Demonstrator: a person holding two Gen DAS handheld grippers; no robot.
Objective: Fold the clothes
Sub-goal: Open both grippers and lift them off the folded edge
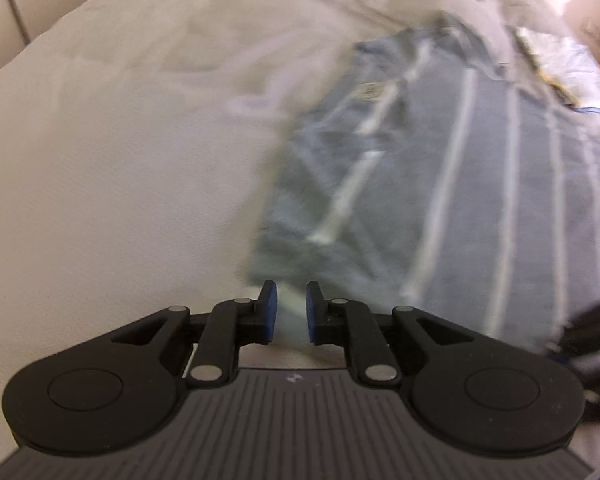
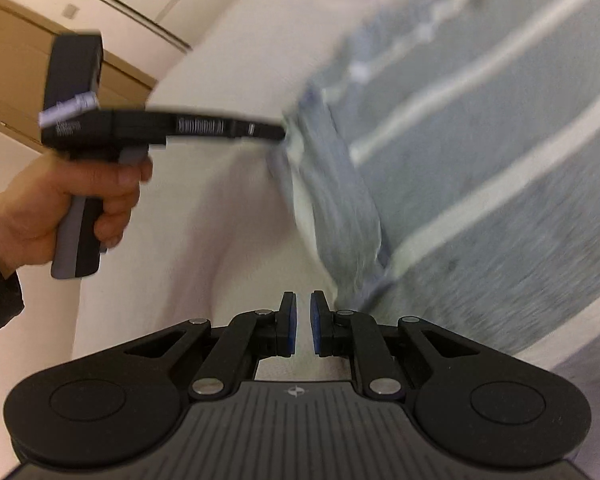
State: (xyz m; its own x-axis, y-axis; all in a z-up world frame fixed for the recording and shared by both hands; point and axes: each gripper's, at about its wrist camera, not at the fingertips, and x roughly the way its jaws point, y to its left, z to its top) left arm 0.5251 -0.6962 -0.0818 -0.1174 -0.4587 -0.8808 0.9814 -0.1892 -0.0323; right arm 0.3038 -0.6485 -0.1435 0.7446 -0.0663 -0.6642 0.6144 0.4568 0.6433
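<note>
left gripper [image 1: 290, 312]: jaws a little apart, nothing between, grey-blue cotton shirt with white stripes [image 1: 440, 184] just past the tips | right gripper [image 2: 303, 324]: jaws a little apart, holding nothing, shirt edge ahead to the right | shirt lies on white bed sheet [image 1: 112, 168], probably just let go after 1 fold

The left wrist camera sat just behind its own fingers [image 1: 269, 308] and looked steeply down, close over the white bed [image 1: 112, 168], with the grey striped garment [image 1: 460, 184] filling the frame from about 12 to 4 o'clock. The right wrist camera also looked forward past its fingers [image 2: 288, 322], at a shallower tilt and rolled, so the bed edge ran diagonally toward 1 o'clock. Both views shared the garment's folded edge and the bed; the right view alone caught the left gripper [image 2: 276, 133] at 10 o'clock.
</note>
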